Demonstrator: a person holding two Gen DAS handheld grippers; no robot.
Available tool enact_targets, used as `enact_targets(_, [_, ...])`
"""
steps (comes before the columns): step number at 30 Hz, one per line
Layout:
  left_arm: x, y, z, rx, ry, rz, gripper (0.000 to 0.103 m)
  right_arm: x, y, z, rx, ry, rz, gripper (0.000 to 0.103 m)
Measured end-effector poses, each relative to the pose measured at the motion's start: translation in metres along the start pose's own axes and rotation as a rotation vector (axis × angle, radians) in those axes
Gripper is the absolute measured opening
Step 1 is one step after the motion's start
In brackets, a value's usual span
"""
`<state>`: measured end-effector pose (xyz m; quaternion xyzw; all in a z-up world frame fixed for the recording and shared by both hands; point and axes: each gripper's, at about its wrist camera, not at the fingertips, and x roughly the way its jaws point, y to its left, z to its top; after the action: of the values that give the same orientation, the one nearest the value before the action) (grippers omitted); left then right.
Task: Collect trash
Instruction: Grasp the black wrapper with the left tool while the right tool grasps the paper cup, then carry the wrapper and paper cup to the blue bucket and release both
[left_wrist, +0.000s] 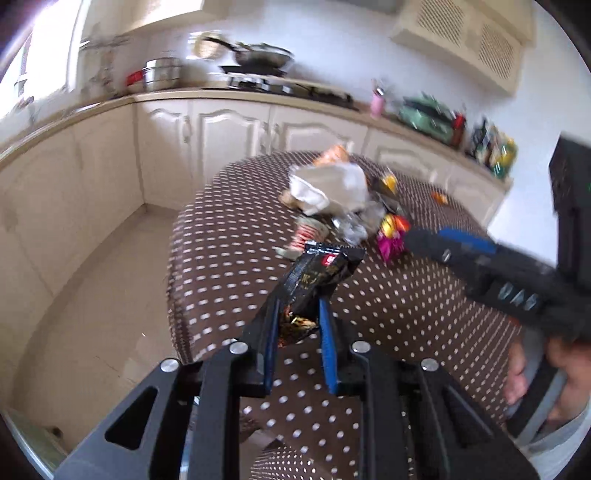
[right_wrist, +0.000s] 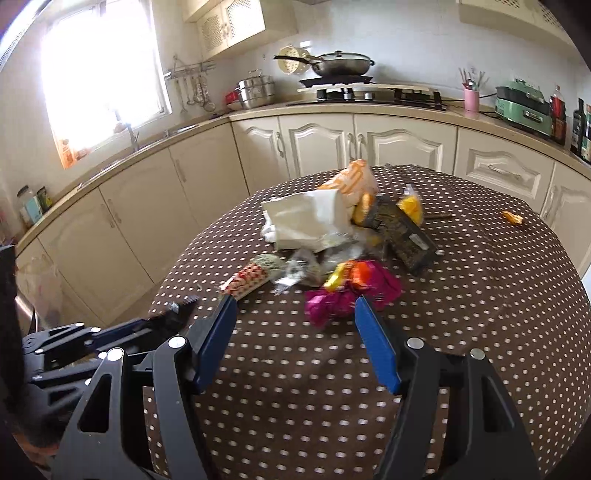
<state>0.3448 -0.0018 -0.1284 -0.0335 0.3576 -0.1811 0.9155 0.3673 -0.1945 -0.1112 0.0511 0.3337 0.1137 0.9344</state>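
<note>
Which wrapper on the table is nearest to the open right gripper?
The pink wrapper, crumpled at the near edge of the pile, just ahead of the right gripper. The other wrappers lie farther back.

black wrapper (left_wrist: 317, 273): red logo patch and pale characters near its top edge, way too blurry for me to read
other wrappers behind it: no print I can make out

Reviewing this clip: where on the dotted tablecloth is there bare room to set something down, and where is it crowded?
Bare cloth spans the near part of the table, between the trash pile and the right gripper. The right side is free too, apart from a small orange scrap. The middle is crowded with wrappers, including a magenta wrapper.
</note>
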Motion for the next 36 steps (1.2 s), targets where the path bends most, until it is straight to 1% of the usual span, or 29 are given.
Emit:
enact_targets(3, [-0.014,0.009,-0.003,-0.041,-0.043,0.009,0.020,0.008,0.015,0.003,-0.011,0.010,0.019,0.064])
enact_targets(5, [-0.025,0.020,-0.007,-0.087,-0.080,0.033,0.020,0.017,0.023,0.007,-0.011,0.027,0.039,0.064])
enact_targets(6, [-0.028,0.027,-0.008,-0.113,-0.094,0.055,0.020,0.024,0.027,0.010,-0.008,0.039,0.048,0.064])
enact_targets(7, [-0.031,0.035,-0.008,-0.138,-0.105,0.106,0.020,0.033,0.032,0.013,0.000,0.059,0.058,0.064])
enact_targets(8, [-0.032,0.040,-0.007,-0.151,-0.113,0.141,0.020,0.041,0.035,0.015,0.008,0.072,0.065,0.064])
enact_targets(9, [-0.032,0.047,-0.007,-0.166,-0.119,0.162,0.020,0.046,0.038,0.017,0.012,0.082,0.065,0.064])
enact_targets(11, [-0.030,0.061,-0.007,-0.213,-0.118,0.182,0.020,0.066,0.046,0.022,0.020,0.115,0.047,0.063])
enact_targets(12, [-0.030,0.066,-0.007,-0.220,-0.120,0.191,0.020,0.073,0.047,0.023,0.023,0.126,0.038,0.063])
enact_targets(14, [-0.026,0.076,-0.006,-0.243,-0.121,0.208,0.020,0.090,0.049,0.026,0.036,0.163,0.003,0.060])
enact_targets(16, [-0.022,0.087,-0.005,-0.263,-0.123,0.202,0.020,0.107,0.045,0.029,0.059,0.205,-0.024,0.054])
enact_targets(17, [-0.021,0.091,-0.005,-0.269,-0.123,0.201,0.020,0.108,0.044,0.030,0.062,0.201,-0.029,0.051])
enact_targets(18, [-0.020,0.094,-0.005,-0.272,-0.122,0.198,0.020,0.109,0.044,0.033,0.057,0.201,-0.048,0.038])
enact_targets(19, [-0.019,0.096,-0.005,-0.279,-0.124,0.194,0.020,0.112,0.044,0.034,0.043,0.203,-0.060,0.027])
enact_targets(20, [-0.020,0.097,-0.005,-0.284,-0.127,0.189,0.020,0.112,0.044,0.034,0.039,0.204,-0.053,0.023])
enact_targets(21, [-0.021,0.100,-0.006,-0.289,-0.129,0.181,0.019,0.111,0.044,0.034,0.030,0.203,-0.043,0.014])
enact_targets(22, [-0.021,0.101,-0.008,-0.293,-0.131,0.177,0.019,0.109,0.045,0.033,0.021,0.201,-0.035,0.012])
enact_targets(26, [-0.029,0.112,-0.019,-0.319,-0.140,0.150,0.019,0.089,0.062,0.024,-0.022,0.164,0.020,0.010])
enact_targets(28, [-0.035,0.122,-0.026,-0.342,-0.140,0.140,0.019,0.076,0.078,0.017,-0.053,0.142,0.078,0.010])
enact_targets(30, [-0.041,0.130,-0.034,-0.367,-0.143,0.140,0.019,0.067,0.098,0.011,-0.093,0.138,0.126,0.010])
enact_targets(33, [-0.052,0.149,-0.053,-0.400,-0.135,0.179,0.019,0.062,0.136,-0.006,-0.147,0.160,0.219,0.010])
enact_targets(36, [-0.059,0.169,-0.072,-0.438,-0.115,0.219,0.019,0.069,0.174,-0.025,-0.208,0.198,0.283,0.010])
